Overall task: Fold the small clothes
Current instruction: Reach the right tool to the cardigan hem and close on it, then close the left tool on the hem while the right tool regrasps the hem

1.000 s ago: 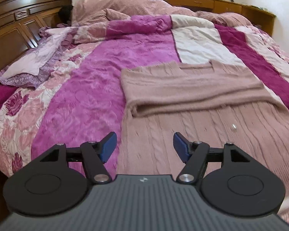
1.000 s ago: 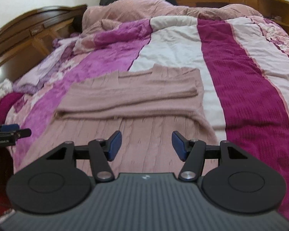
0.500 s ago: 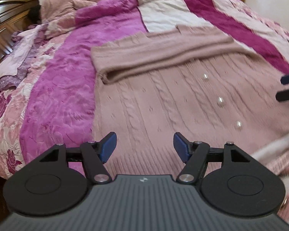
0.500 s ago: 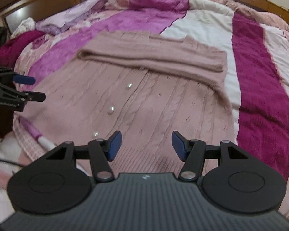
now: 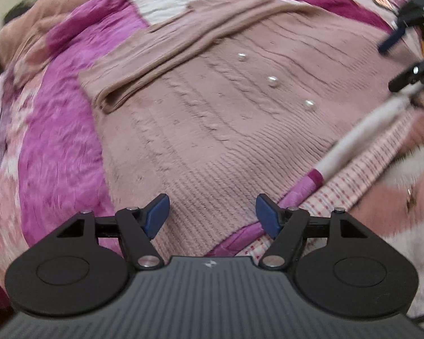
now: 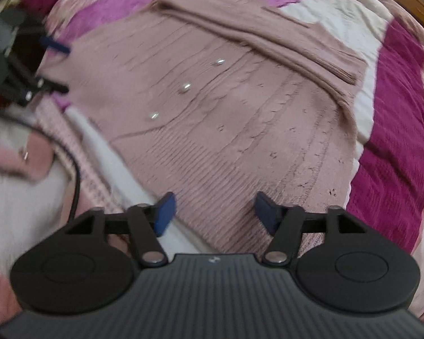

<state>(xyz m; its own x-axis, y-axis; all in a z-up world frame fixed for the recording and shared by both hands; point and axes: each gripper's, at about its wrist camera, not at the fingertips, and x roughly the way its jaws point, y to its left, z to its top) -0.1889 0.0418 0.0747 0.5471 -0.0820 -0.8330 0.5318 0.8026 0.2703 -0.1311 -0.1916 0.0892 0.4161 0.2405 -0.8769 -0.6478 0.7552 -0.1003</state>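
Left wrist view: left gripper (image 5: 210, 214) open, empty, over cardigan (image 5: 212, 118) hem at bed's near edge. Right gripper (image 6: 212, 212) just opened, empty. Both hem corners are best pinched evenly.

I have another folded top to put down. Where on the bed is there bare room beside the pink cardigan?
Free: the magenta quilt stripe right of the cardigan, and the purple stripe left of it. Crowded: the near bed edge, where the hem and both grippers sit.
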